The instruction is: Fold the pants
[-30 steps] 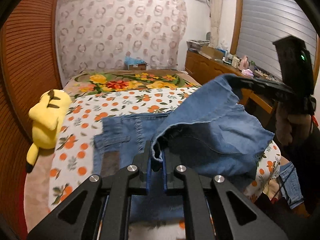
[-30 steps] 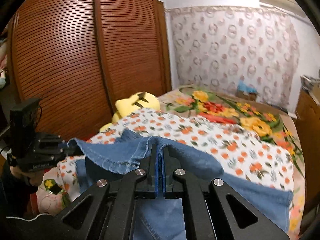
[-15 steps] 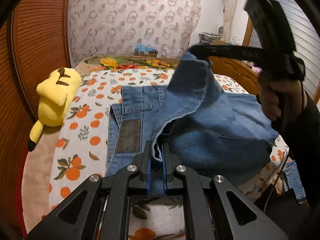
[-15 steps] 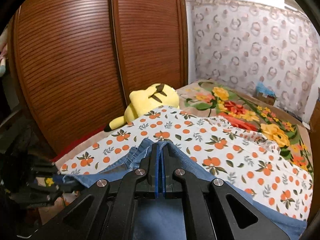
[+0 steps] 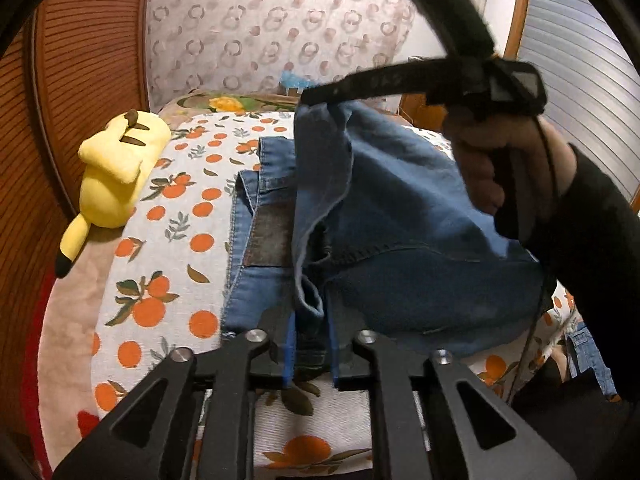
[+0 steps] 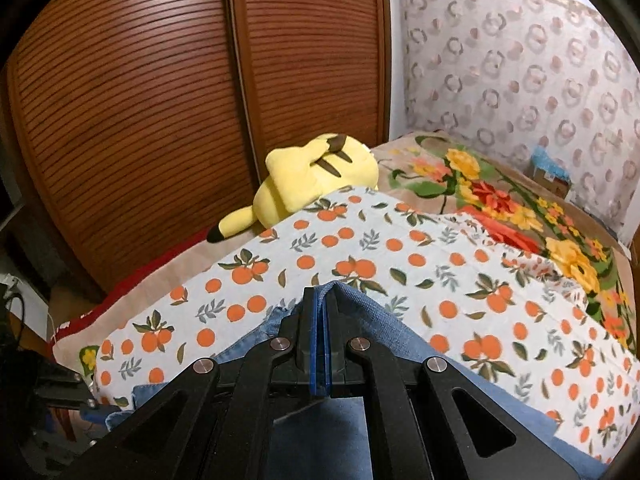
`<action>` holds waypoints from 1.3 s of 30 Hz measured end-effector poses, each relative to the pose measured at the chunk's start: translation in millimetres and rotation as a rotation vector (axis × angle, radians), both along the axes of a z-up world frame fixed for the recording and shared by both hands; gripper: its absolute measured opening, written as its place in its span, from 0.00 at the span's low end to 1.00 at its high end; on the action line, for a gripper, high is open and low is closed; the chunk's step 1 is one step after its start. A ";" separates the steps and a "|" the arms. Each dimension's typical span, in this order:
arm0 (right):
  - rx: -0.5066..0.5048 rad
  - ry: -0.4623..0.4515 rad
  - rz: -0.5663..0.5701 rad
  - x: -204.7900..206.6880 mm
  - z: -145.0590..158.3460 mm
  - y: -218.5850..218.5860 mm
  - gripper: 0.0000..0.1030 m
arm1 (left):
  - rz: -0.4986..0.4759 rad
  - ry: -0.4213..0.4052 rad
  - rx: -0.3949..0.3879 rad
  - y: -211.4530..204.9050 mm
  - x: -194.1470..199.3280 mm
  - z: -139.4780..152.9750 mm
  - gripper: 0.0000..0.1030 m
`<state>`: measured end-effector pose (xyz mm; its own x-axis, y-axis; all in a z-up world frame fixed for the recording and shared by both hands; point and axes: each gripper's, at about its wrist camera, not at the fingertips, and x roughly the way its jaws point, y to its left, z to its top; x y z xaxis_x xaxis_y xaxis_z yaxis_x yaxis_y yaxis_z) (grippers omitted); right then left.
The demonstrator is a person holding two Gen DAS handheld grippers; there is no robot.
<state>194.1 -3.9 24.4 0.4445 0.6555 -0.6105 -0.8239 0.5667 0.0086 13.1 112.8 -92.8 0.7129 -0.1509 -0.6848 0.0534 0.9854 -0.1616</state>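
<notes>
I'm mid-fold: right tongs [image 6: 319,344] clamp the jeans [image 5: 400,240] toward twelve o'clock; left tongs [image 5: 312,344] have just been opening, hem loose between; flattening remains.

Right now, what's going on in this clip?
A person is folding a pair of blue jeans on a bed covered by an orange-print sheet. The right gripper is shut on a denim edge and carries it across over the rest of the jeans. The left gripper has just been opening; its pads no longer pinch the hem that sits between them near the bed's edge. A yellow plush toy lies beside the sheet, untouched.
</notes>
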 end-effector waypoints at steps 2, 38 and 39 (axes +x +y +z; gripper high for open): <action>0.006 0.007 0.000 0.0 0.7 0.1 0.04 | 0.004 -0.005 0.006 1.4 -1.3 3.1 0.26; -0.010 0.013 -0.216 -98.1 -38.3 -160.7 0.50 | 0.018 0.045 0.050 -3.3 36.8 -22.1 0.36; -0.011 0.019 -0.217 -99.4 -40.2 -161.2 0.50 | 0.015 0.040 0.050 -3.7 37.0 -21.7 0.34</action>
